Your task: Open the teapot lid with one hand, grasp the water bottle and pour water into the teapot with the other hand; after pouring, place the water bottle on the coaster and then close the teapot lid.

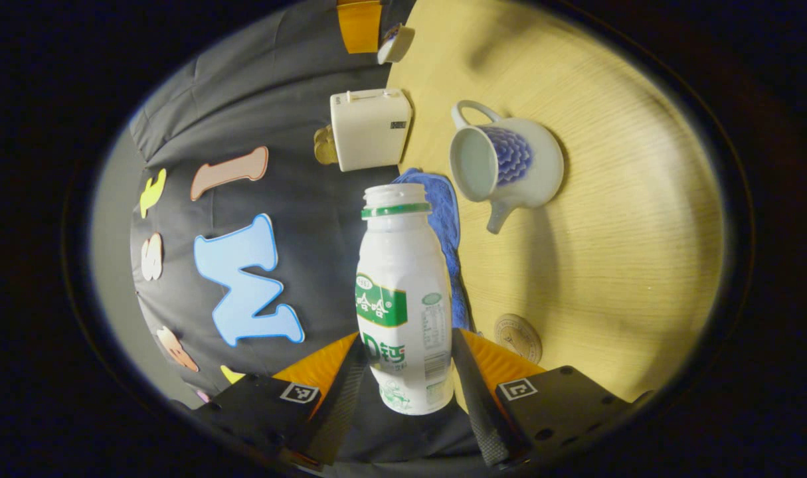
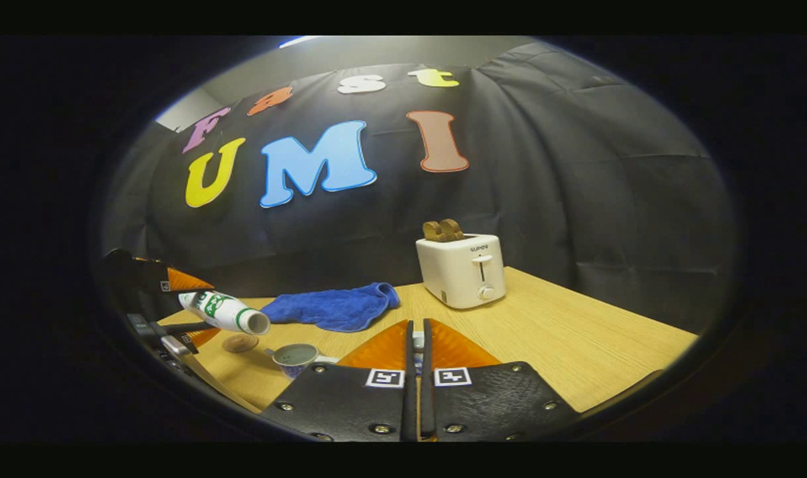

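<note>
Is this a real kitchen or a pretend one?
Probably a pretend kitchen corner in a booth: a toaster, a teapot and a blue cloth sit on a wooden table with black cloth hung behind.

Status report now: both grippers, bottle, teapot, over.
Left gripper shut on water bottle, tipped toward open teapot. Right gripper shut, likely on lid. Coaster free.

Printed label on water bottle (image 1: 403, 292), small brand mark on toaster (image 2: 461, 271)
</note>
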### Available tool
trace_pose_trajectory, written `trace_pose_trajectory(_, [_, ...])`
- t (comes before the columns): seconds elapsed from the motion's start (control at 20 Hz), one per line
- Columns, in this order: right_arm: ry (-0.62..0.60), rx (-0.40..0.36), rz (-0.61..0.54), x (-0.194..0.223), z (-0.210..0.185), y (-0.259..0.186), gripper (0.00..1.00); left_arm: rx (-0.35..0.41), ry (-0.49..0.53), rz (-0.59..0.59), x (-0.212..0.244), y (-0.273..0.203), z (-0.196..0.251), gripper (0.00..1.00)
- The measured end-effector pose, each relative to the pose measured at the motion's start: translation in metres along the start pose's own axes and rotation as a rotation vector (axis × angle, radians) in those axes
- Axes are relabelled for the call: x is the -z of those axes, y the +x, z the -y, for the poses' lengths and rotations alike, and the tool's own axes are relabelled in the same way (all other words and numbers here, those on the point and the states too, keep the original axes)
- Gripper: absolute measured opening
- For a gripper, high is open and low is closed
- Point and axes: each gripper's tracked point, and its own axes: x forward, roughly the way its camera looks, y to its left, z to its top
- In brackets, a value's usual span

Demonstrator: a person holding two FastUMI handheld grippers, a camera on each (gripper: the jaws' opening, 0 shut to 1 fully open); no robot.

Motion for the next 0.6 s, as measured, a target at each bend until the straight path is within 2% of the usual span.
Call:
trace_pose_trajectory(0.35, [0.007,0.001,-0.001,-0.0006,0.0019,0.0004,0.02,-0.015,0.031,0.000,0.0006,-0.0005,-0.0025,0.89])
trace_pose_trajectory(0.45, [0.008,0.000,-0.003,0.0002,0.0014,0.0010,0.02,-0.017,0.035,-0.002,0.0008,-0.0002,-0.0028,0.77])
trace_pose_trajectory(0.6, [0.008,0.000,-0.003,-0.0001,0.0010,0.0010,0.02,-0.025,0.042,-0.005,0.0007,-0.0003,-0.0026,0.83])
